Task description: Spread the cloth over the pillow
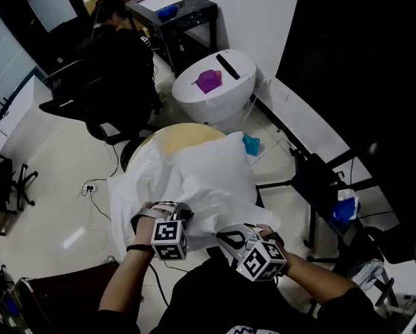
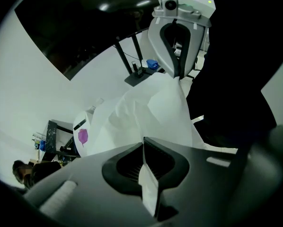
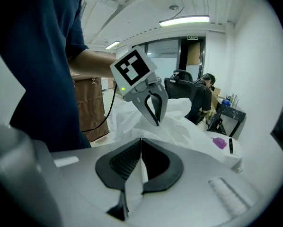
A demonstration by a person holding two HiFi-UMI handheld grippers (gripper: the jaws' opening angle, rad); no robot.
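Observation:
A white cloth (image 1: pixel 152 179) lies bunched over a white pillow (image 1: pixel 218 165) on a round yellow table (image 1: pixel 187 136). In the head view my left gripper (image 1: pixel 172 213) is at the cloth's near edge and my right gripper (image 1: pixel 230 234) is just to its right. In the left gripper view the left gripper (image 2: pixel 143 148) is shut on a strip of the cloth (image 2: pixel 151 108), and the right gripper (image 2: pixel 178 74) pinches the same edge opposite. In the right gripper view the right gripper (image 3: pixel 141 143) is shut on the cloth (image 3: pixel 179 131), and the left gripper (image 3: pixel 156 122) faces it.
Behind the table stands a white oval stand (image 1: pixel 236 72) with a purple thing (image 1: pixel 209 81) and a black bar on it. A person (image 1: pixel 117 40) sits in a black chair at the back left by a black desk (image 1: pixel 177 9). A black frame (image 1: pixel 319 179) stands at the right.

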